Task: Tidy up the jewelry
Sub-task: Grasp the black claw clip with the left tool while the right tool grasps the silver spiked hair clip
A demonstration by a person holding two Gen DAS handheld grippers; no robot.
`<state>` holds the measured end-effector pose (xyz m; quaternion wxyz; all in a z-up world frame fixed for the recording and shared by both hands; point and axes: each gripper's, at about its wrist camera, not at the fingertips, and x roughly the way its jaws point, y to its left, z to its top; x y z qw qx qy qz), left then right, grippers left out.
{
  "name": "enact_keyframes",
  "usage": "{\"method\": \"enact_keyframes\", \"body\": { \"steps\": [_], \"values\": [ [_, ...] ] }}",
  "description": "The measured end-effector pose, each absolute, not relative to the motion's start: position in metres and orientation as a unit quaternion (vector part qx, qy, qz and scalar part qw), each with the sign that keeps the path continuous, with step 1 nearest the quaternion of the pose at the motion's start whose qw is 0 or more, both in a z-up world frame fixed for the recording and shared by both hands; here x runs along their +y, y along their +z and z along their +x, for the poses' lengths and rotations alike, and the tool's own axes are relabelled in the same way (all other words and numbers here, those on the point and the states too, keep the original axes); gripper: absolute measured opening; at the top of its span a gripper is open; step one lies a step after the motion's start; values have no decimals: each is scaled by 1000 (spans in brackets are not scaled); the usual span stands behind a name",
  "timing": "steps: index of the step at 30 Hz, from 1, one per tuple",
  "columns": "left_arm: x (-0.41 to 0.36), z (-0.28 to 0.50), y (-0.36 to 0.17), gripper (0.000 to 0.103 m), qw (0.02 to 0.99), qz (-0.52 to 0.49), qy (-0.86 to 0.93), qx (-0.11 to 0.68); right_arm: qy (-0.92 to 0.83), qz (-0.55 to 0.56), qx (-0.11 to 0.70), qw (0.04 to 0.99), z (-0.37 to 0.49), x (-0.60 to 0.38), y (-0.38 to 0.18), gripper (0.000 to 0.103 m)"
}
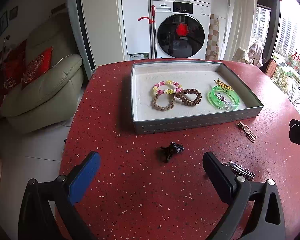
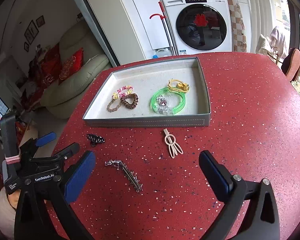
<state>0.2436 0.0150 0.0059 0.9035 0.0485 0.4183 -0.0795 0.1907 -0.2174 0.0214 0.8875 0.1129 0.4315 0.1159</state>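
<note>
Both grippers hover over red table (image 2: 250, 104), jaws spread wide, nothing between them. Left gripper (image 1: 150, 168) lines up on black claw clip (image 1: 172, 150), right gripper (image 2: 148, 170) over spiky silver clip (image 2: 126, 174): likely next picks. Beige clip (image 2: 173, 145) lies just outside tray (image 2: 150, 122). Hair ties (image 2: 123, 98), green bangle (image 2: 168, 102), yellow tie (image 2: 178, 87) already in tray, grouped by kind, so sorting looks partly done.

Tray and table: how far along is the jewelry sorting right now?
Done: the tray already holds three hair ties, a green bangle and a yellow tie. In hand: nothing; the left claw and the right claw are both open and empty. Left: the black clip, beige clip and spiky silver clip on the table.
</note>
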Motion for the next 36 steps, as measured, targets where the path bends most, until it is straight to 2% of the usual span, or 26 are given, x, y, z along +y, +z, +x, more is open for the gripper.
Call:
{"method": "enact_keyframes", "body": {
  "steps": [18,25,30,31,32,36],
  "values": [
    [10,263,-28,103,893,13,-64,444,130,-16,480,868,180,-161,-22,101],
    [6,272,-31,103,893,17,-63,445,130,-20,486,864,187,-157,-28,83],
    [-1,276,-34,99,892,22,-66,446,132,-28,492,860,192,-151,-33,71],
    [-2,276,-35,96,893,24,-67,445,132,-31,493,860,192,-149,-35,68],
    [-4,277,-35,88,892,27,-67,446,132,-36,494,859,193,-148,-36,66],
    [-8,278,-40,81,889,31,-70,451,121,-66,488,862,190,-140,-39,61]
  ]
}}
